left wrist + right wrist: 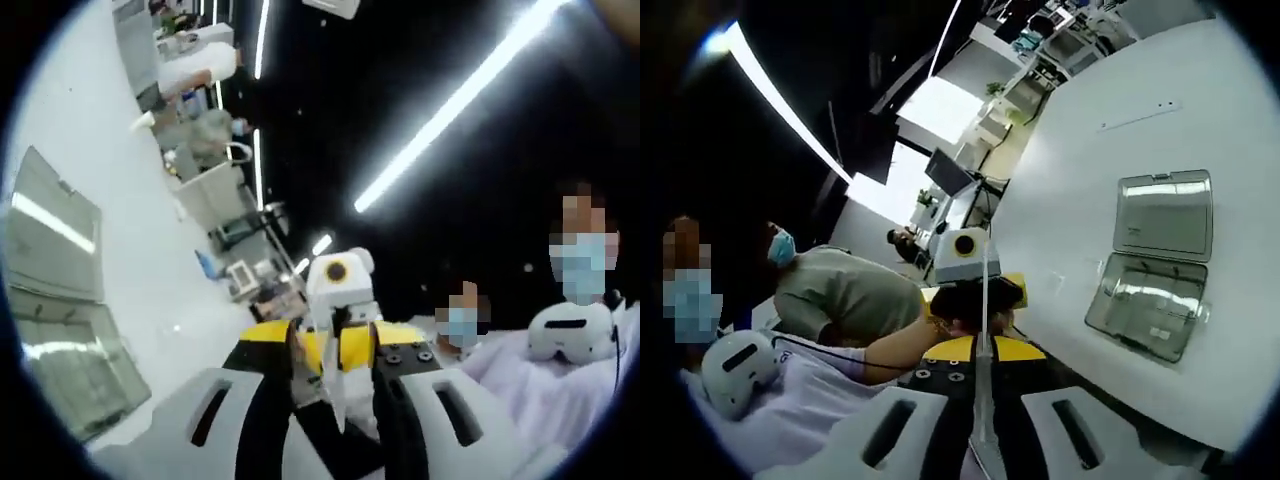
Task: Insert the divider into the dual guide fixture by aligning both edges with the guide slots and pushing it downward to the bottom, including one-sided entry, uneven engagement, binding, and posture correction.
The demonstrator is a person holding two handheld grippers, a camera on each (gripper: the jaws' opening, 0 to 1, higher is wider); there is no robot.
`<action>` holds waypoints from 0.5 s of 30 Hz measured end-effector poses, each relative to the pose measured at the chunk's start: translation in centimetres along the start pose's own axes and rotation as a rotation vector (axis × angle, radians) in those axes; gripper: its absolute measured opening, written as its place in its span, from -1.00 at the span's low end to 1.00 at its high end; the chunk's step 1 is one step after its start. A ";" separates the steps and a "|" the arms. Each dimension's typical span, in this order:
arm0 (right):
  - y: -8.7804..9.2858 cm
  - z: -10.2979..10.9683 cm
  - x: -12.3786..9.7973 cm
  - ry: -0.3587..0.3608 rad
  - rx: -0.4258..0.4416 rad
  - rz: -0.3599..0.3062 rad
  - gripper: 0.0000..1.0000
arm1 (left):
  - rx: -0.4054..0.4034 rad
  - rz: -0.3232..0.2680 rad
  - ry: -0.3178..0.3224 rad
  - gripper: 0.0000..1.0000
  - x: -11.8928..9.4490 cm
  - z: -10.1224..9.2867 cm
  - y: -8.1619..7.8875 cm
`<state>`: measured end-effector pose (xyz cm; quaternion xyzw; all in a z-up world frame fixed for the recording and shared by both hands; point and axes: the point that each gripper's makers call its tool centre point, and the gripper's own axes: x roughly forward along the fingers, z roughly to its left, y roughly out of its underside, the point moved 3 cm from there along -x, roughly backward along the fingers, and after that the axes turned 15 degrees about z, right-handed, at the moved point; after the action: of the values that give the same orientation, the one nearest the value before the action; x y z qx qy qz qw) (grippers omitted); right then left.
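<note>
Divider (984, 350) held edge-on between both grippers, above a white table (1110, 170).

Table runs wide and pale in both views, and on it lies an open clear case (1160, 262), lid flat beside its tray (it also shows at the left of the left gripper view (55, 300)). Two people sit beyond the grippers, one in a grey-green top (845, 292); a white headset (737, 368) rests on the nearer one's chest. Right gripper (983, 425) has its jaws pressed on the thin clear divider, which rises straight up the middle. Left gripper (335, 400) pinches the same sheet (333, 385) from the opposite end. Each view faces the other gripper's yellow-and-black body.
</note>
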<state>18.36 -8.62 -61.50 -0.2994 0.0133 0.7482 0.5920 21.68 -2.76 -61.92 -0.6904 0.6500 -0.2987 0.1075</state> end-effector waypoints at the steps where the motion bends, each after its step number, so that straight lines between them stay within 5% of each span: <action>1: 0.0 0.0 0.0 0.004 0.010 -0.005 -1.00 | 0.003 -0.003 -0.003 -0.32 -0.1 0.0 0.0; 8: -0.2 -0.5 0.3 0.045 0.032 -0.039 -1.00 | 0.077 -0.082 -0.118 -0.05 -3.2 0.0 -0.9; 15: -0.6 -1.6 0.6 0.112 0.080 -0.096 -1.00 | 0.174 -0.137 -0.311 0.19 -7.0 0.5 -0.3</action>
<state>19.57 -8.51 -62.92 -0.3173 0.0618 0.6999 0.6369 22.36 3.89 -64.04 -0.7589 0.5490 -0.2500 0.2451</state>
